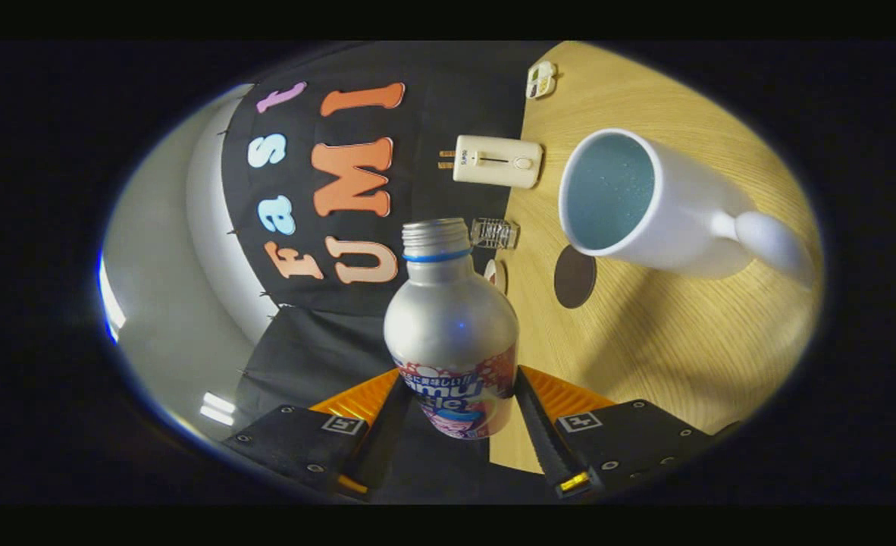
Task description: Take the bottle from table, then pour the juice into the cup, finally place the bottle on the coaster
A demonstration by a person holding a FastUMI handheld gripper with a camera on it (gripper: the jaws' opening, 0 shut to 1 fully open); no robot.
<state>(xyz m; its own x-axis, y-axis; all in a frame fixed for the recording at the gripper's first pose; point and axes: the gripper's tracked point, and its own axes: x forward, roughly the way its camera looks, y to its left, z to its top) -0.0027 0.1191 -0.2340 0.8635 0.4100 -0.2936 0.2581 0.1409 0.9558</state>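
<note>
My gripper is shut on a silver bottle with a blue neck ring and a colourful label, both fingers pressing on its lower body. The view is rolled, so the wooden table stands on edge beside the bottle, which is tipped over sideways. Its uncapped mouth points ahead, level with the cup's rim and a short way off it. The white cup with a blue inside and a handle stands beyond the fingers. I see no stream of juice. A dark round coaster lies by the cup's base.
A cream plug-like device lies near the table's far edge, and a small pale object farther along. A small clear glass piece and a little round thing sit just behind the bottle's neck. The black cloth wall hangs beyond.
</note>
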